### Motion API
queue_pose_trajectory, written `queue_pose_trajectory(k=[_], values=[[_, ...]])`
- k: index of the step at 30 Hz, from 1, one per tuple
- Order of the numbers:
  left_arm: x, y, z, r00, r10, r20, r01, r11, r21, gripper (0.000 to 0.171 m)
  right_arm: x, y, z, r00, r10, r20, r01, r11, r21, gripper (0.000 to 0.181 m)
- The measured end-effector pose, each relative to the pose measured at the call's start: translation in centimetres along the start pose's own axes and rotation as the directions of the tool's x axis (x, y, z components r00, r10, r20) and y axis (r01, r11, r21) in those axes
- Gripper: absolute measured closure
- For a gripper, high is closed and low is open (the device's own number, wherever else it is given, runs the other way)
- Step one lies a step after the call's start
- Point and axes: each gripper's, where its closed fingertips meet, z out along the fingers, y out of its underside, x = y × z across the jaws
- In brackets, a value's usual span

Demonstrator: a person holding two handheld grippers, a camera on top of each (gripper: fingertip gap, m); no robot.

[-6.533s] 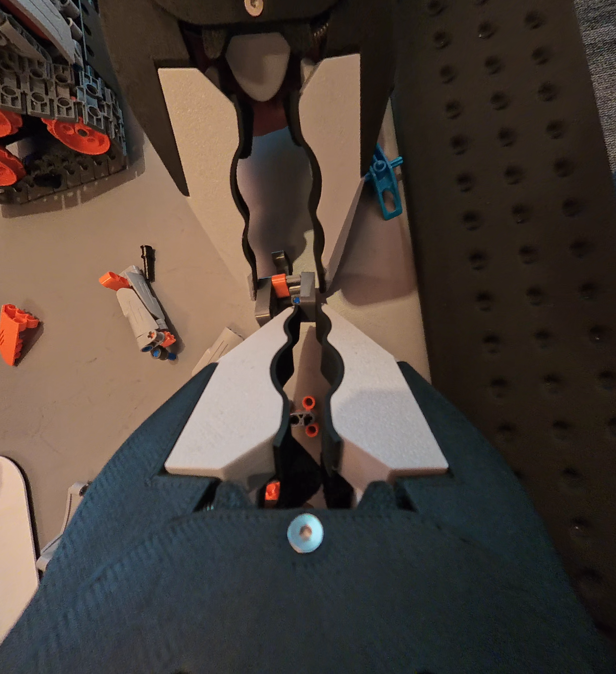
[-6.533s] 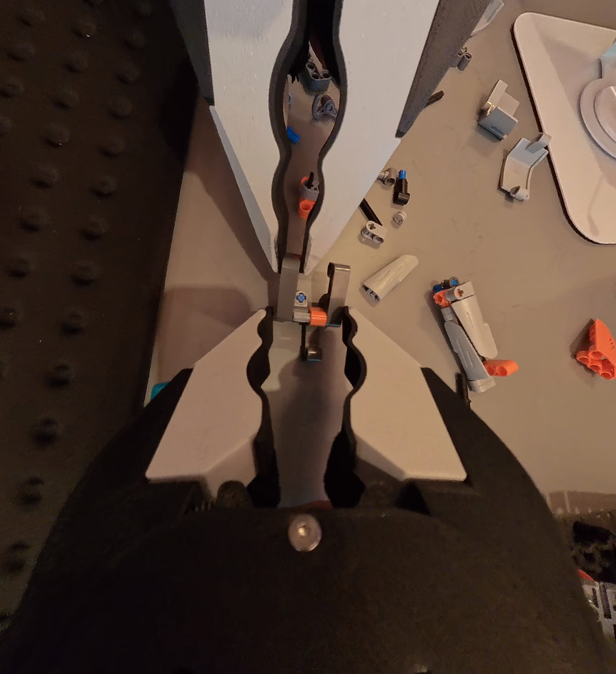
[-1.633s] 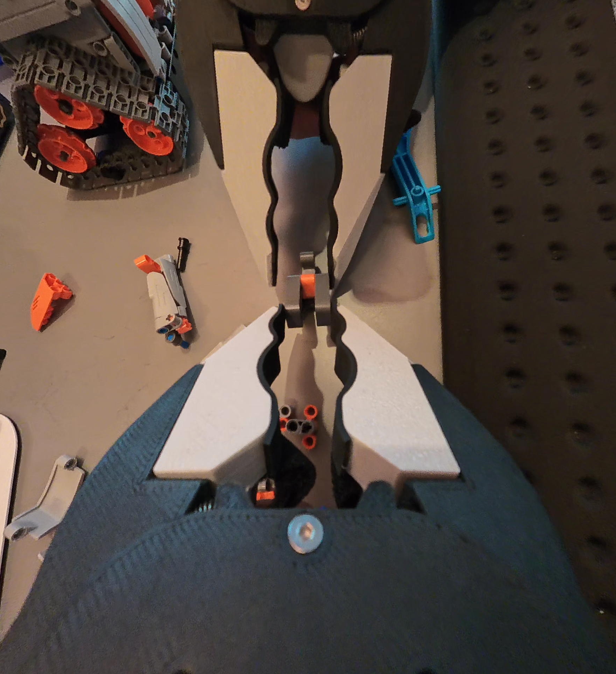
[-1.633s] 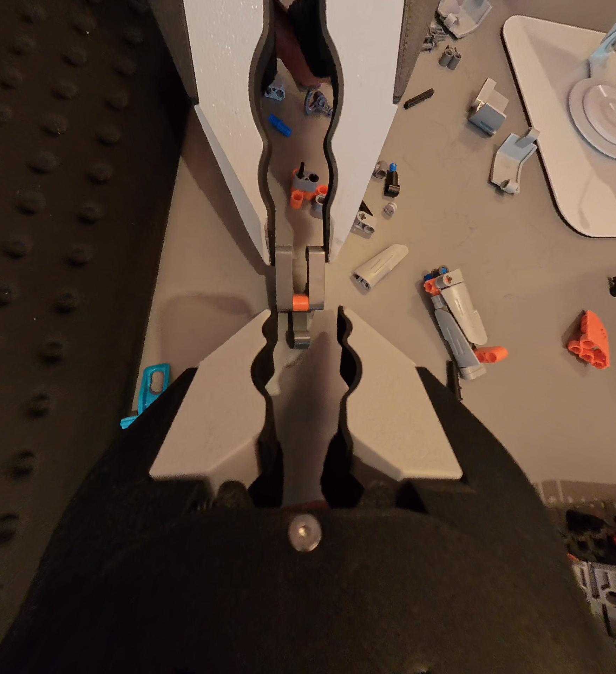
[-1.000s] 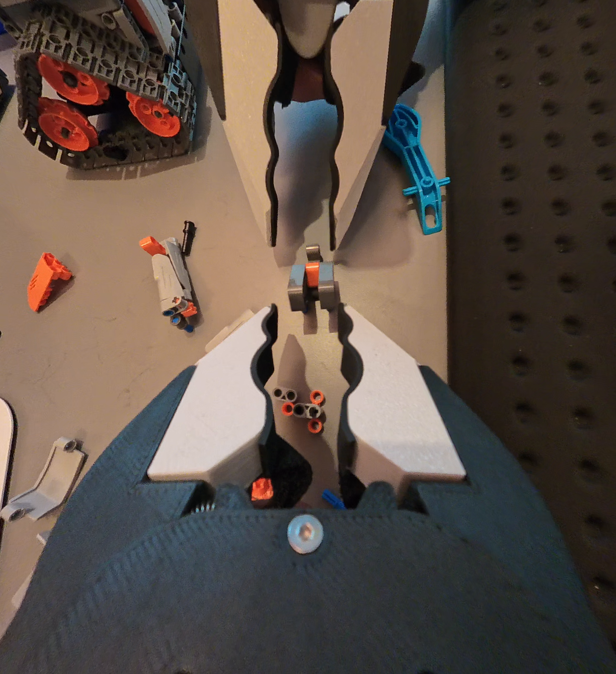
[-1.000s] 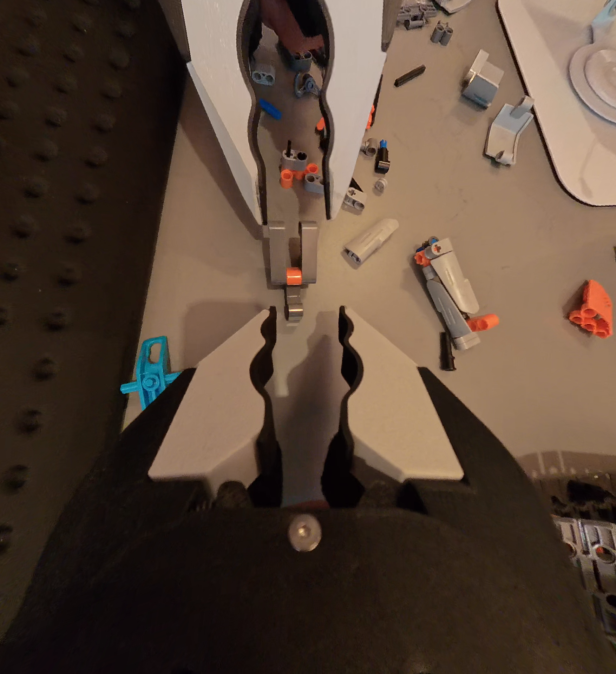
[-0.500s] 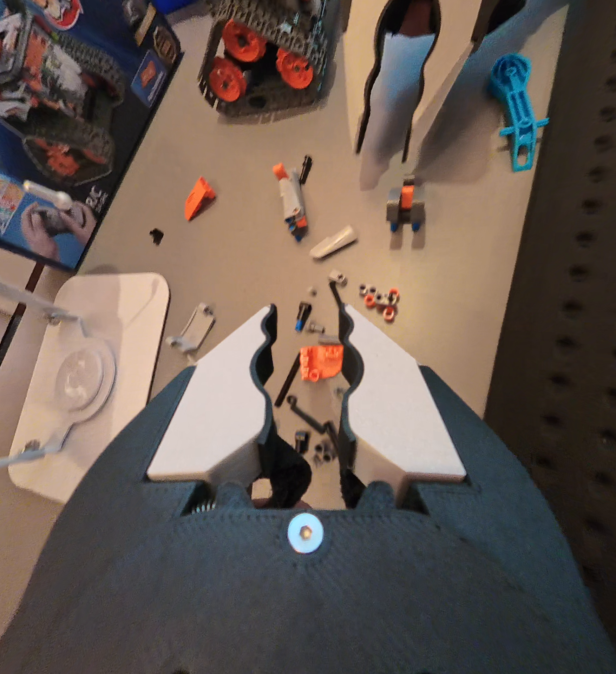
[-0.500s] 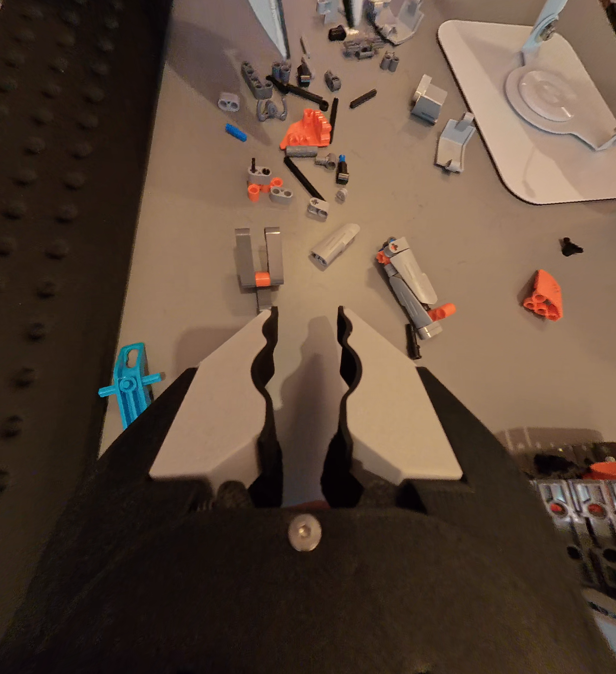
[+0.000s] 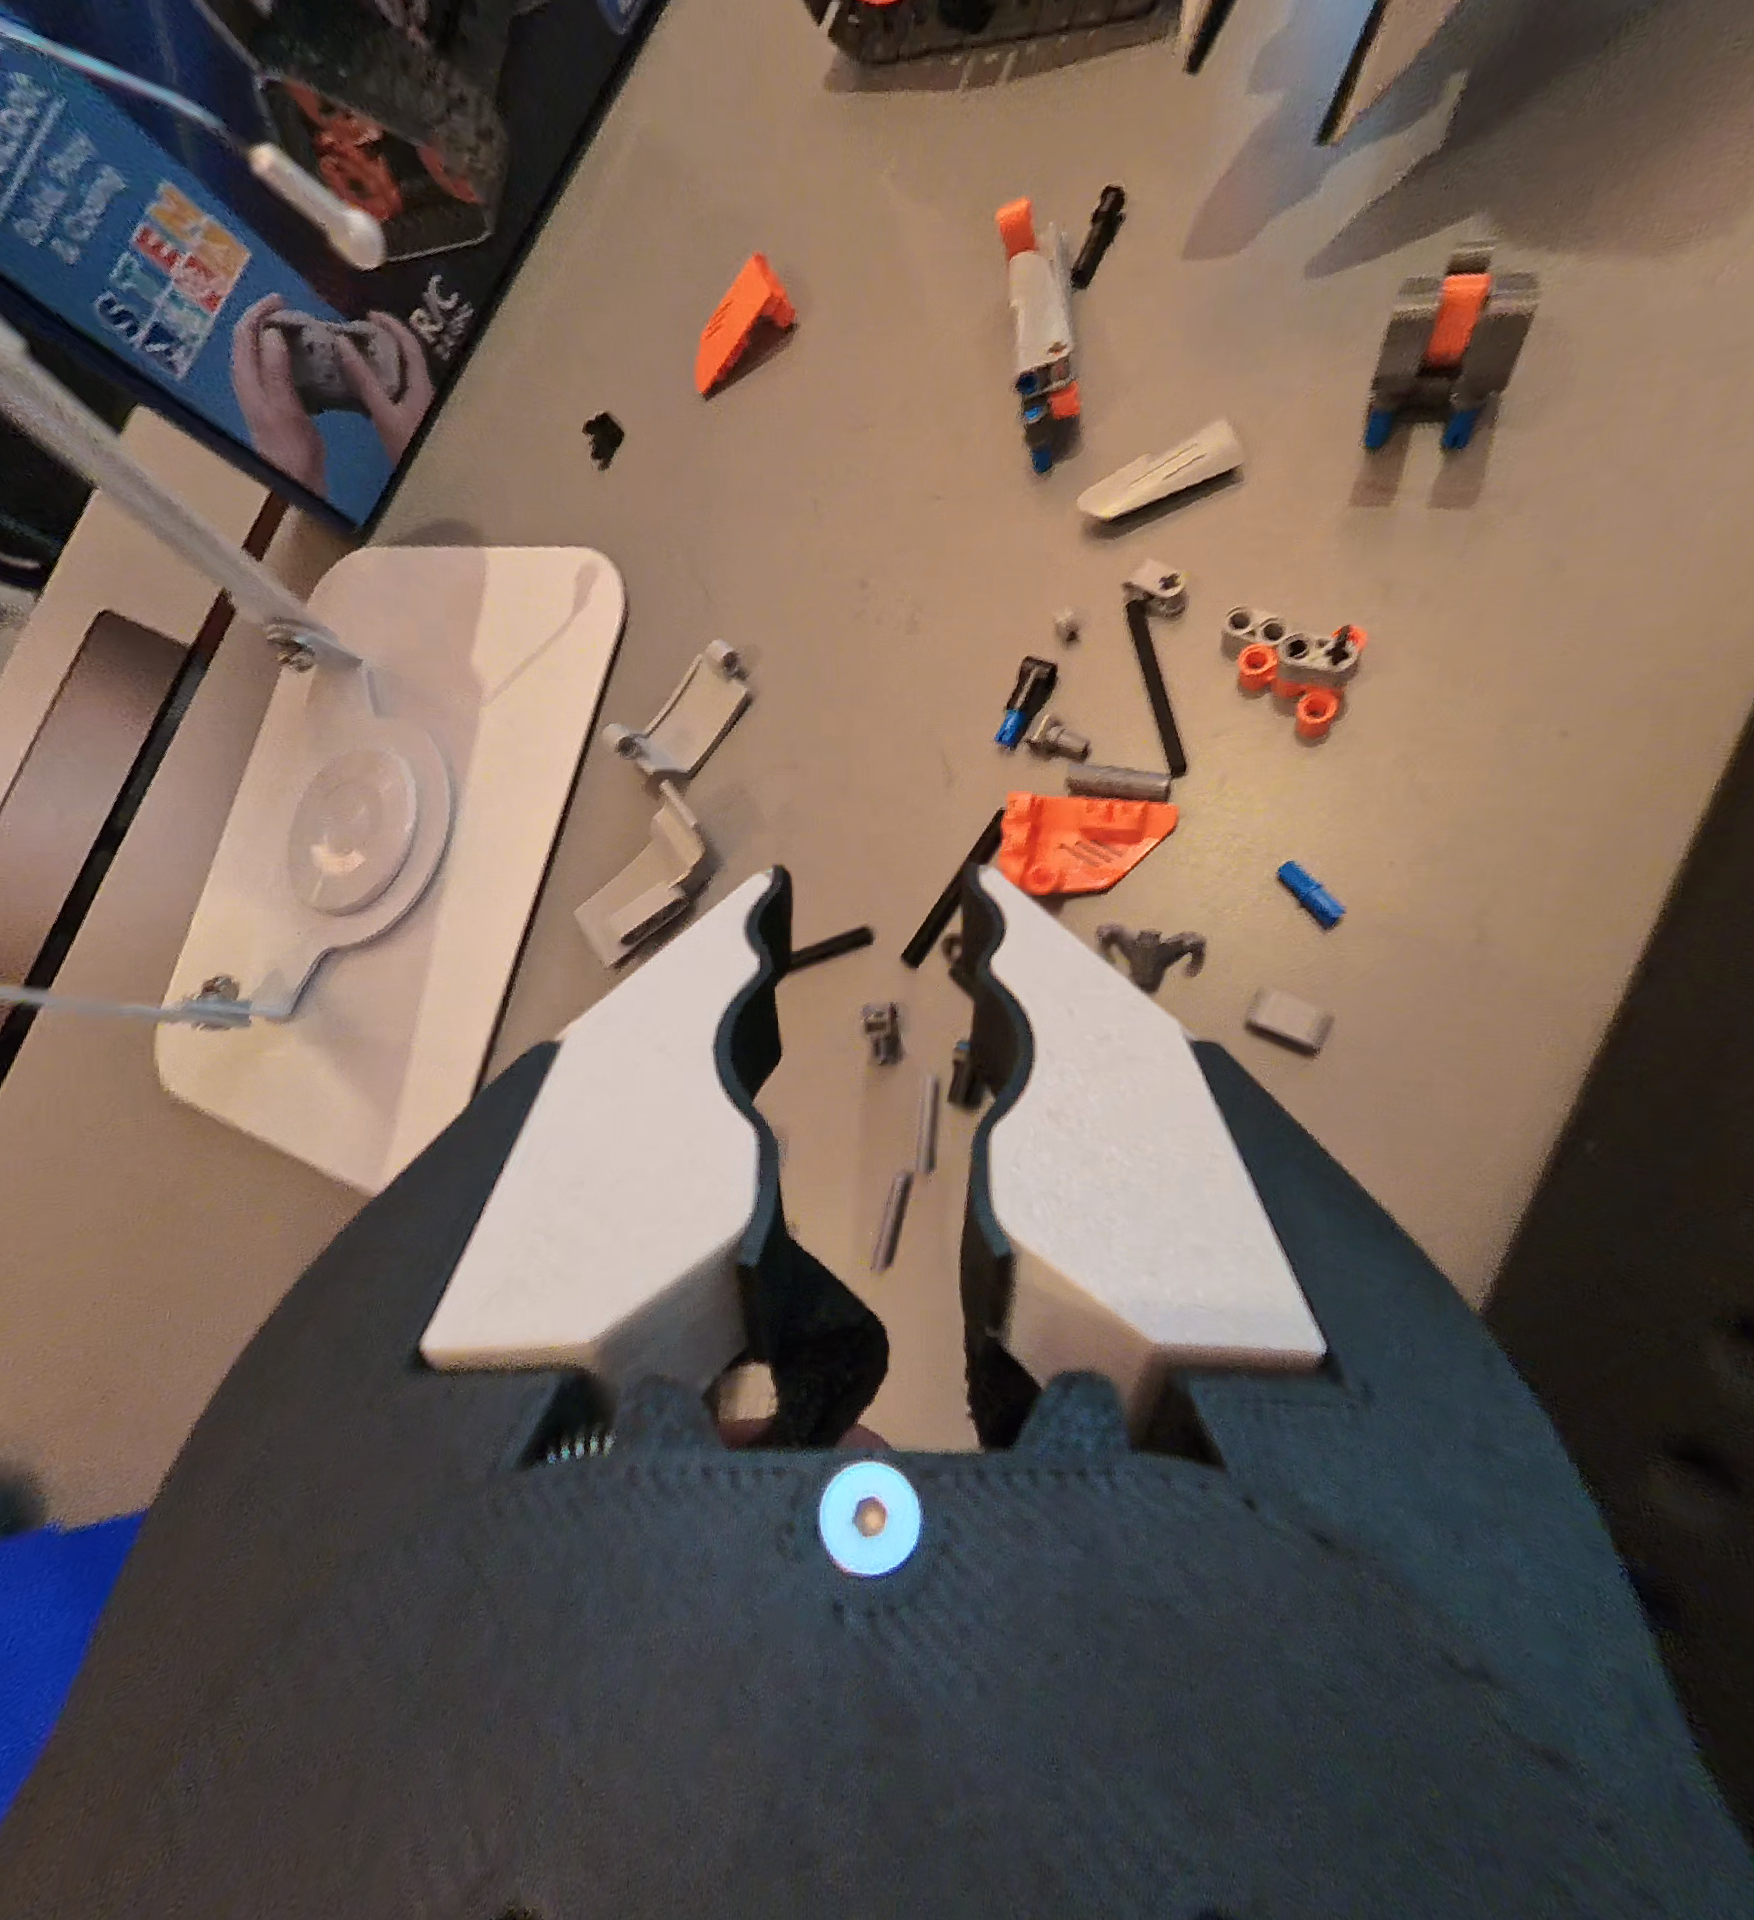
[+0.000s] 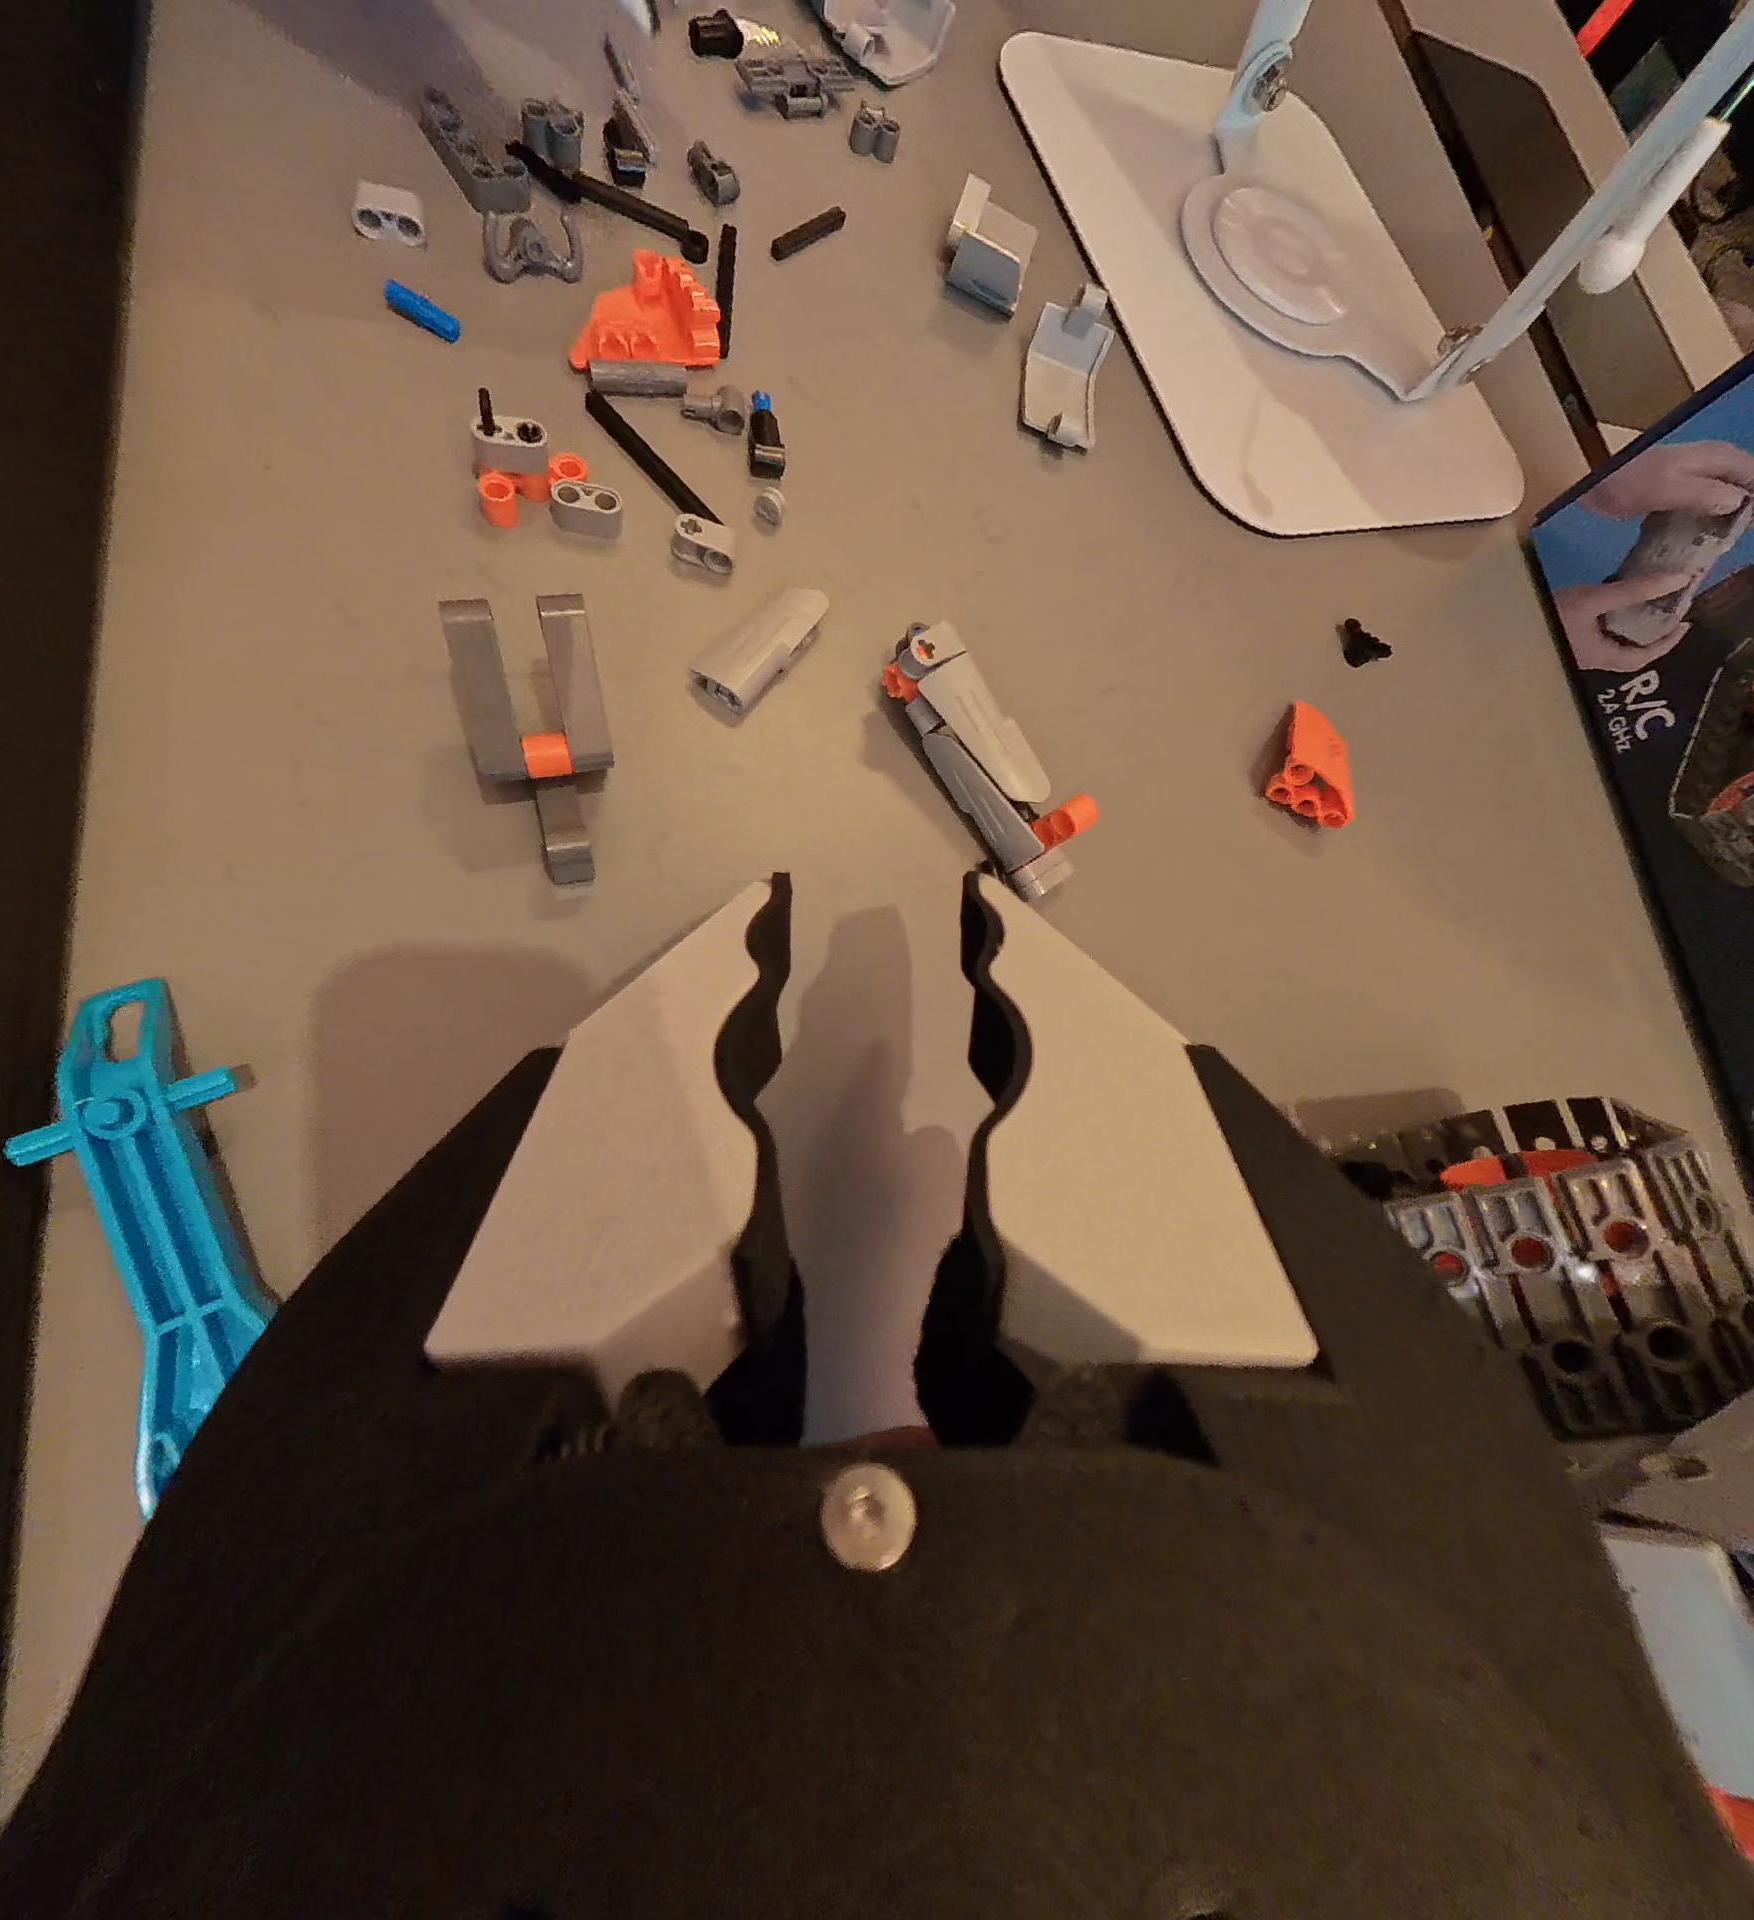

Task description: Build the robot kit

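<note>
A small grey assembly with an orange connector (image 10: 530, 717) lies free on the grey table; it also shows far off in the left wrist view (image 9: 1449, 338). My right gripper (image 10: 875, 883) is open and empty, held above bare table just behind that assembly. My left gripper (image 9: 875, 883) is open and empty, raised over a scatter of small pins and axles beside a large orange panel piece (image 9: 1081, 842). A grey and orange bar assembly (image 10: 982, 758) lies by my right fingertip.
A white stand base (image 9: 374, 862) with a thin arm sits left; it also shows in the right wrist view (image 10: 1268, 301). A blue toy box (image 10: 1725, 748), a tracked vehicle (image 10: 1579, 1247), a turquoise tool (image 10: 151, 1174) and a dark studded mat (image 9: 1704, 1039) border the table. One gripper's finger ends stand about 20 cm off the other's.
Both grippers let go of the grey and orange assembly, opened and pulled back and up. The assembly now lies on the table, and the two grippers have drawn far apart.
</note>
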Motion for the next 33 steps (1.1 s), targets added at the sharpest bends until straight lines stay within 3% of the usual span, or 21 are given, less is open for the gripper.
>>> queue_pose_trajectory(k=[5,11,23,28,33], values=[[-0.9,2.5,-3.2,0.999,-0.032,0.024,0.034,0.996,-0.081,0.142,-0.1,0.5,0.3,1.000,0.002,0.008,-0.002,1.000,-0.012,0.152],[2.5,5.2,-3.7,0.995,-0.009,-0.102,-0.012,0.978,-0.209,0.142,-0.4,0.8,0.5,1.000,-0.004,0.027,0.004,1.000,-0.015,0.152],[6.6,5.7,-1.0,0.967,-0.011,-0.253,-0.045,0.976,-0.213,0.151,-0.8,1.4,0.8,0.998,0.012,0.058,-0.010,1.000,-0.023,0.152],[7.6,4.7,-0.2,0.959,-0.006,-0.283,-0.047,0.983,-0.179,0.164,-0.9,1.5,0.8,0.998,0.011,0.066,-0.010,1.000,-0.022,0.152],[8.3,3.6,0.5,0.953,0.013,-0.303,-0.060,0.988,-0.146,0.165,-1.1,1.5,0.9,0.997,0.009,0.077,-0.007,1.000,-0.019,0.153]])
